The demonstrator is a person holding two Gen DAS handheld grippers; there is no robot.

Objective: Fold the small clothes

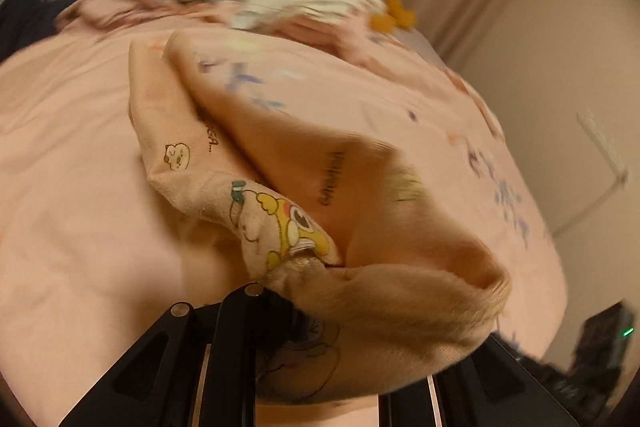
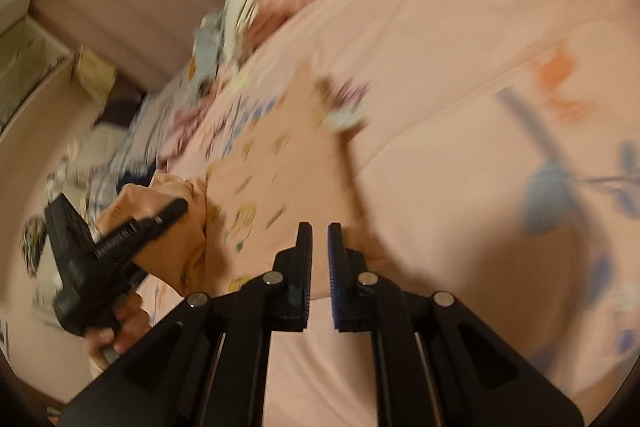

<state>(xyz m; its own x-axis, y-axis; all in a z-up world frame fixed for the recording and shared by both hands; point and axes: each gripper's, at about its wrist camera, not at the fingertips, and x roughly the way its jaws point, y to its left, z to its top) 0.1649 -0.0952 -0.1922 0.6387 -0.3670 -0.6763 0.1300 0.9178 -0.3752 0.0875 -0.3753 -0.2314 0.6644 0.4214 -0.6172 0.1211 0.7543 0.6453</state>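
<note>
With the left gripper (image 2: 176,207) clamped on a bunched edge of the peach cartoon-print garment (image 1: 256,195) mid-frame on the pink bedspread (image 1: 72,155) and the right gripper (image 2: 319,241) nearly closed on nothing visible — I'd carry that edge over low and even, so it doesn't bunch.

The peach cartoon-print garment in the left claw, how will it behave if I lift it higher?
Probably floppy: the peach cartoon-print garment already sags and creases from the left claw. It looks light and thin, so one pinch likely holds it. The loose far end would likely drag over the pink bedsheet.
</note>
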